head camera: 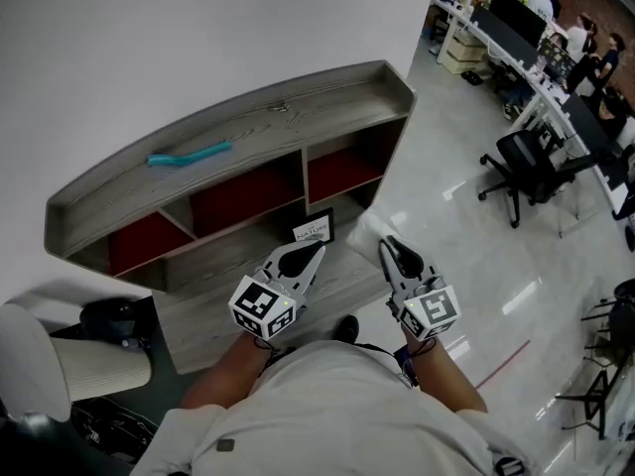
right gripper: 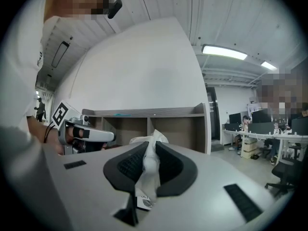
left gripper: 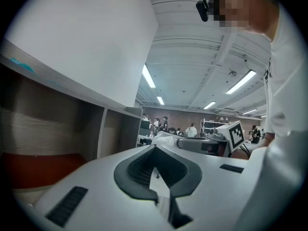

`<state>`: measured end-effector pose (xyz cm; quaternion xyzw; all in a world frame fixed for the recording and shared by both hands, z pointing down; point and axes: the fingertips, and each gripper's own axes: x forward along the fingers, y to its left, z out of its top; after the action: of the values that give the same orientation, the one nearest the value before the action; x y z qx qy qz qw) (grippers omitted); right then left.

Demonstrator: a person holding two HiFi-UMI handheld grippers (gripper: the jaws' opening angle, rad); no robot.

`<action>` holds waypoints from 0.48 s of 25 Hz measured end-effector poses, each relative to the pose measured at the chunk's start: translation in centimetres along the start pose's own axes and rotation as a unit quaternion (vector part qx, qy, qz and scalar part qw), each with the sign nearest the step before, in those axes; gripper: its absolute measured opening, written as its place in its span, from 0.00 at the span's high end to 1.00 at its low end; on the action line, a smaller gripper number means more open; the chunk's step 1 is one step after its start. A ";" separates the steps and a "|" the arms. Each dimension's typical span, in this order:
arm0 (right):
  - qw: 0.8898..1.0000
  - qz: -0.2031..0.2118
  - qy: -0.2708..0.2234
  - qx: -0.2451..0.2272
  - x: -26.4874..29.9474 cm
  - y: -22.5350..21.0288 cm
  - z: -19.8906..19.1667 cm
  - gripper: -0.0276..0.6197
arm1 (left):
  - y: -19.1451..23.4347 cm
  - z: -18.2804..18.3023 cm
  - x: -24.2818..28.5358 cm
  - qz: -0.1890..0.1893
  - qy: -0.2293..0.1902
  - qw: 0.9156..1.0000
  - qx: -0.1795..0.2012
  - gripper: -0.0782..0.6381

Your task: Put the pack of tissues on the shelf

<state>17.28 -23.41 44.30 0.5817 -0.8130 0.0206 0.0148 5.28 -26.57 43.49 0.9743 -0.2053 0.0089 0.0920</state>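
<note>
tissue pack, pinched between right tongs

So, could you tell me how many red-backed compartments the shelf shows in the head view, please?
3: a left compartment, a middle compartment and a right compartment, side by side under the top board; none appears hidden.

There is one wooden shelf, with three red-backed compartments in a row. One teal strip lies on its top board, toward the left end. One framed card sits on its lower ledge. There are two grippers, the left gripper and the right gripper, one pack of tissues and one black office chair.
</note>
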 end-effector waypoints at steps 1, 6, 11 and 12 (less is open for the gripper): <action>1.000 0.007 0.001 -0.001 0.6 -0.7 0.0 0.87 | 0.4 0.0 0.6 0.007 -0.001 1.000 -0.001 0.87; 0.999 0.040 0.011 -0.001 3.8 -3.5 -0.5 0.87 | 2.2 -0.1 3.0 0.040 -0.002 0.999 -0.007 0.87; 0.998 0.068 0.018 0.002 6.3 -5.8 -1.4 0.87 | 3.9 -0.9 5.1 0.070 0.000 0.997 -0.016 0.87; 0.997 0.072 0.019 0.000 6.7 -6.3 -1.6 0.87 | 4.2 -1.0 5.5 0.076 0.001 0.997 -0.017 0.87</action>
<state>21.04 -31.72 46.32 0.5209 -0.8525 0.0331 0.0285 8.71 -32.32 45.55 0.9543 -0.2787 0.0132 0.1076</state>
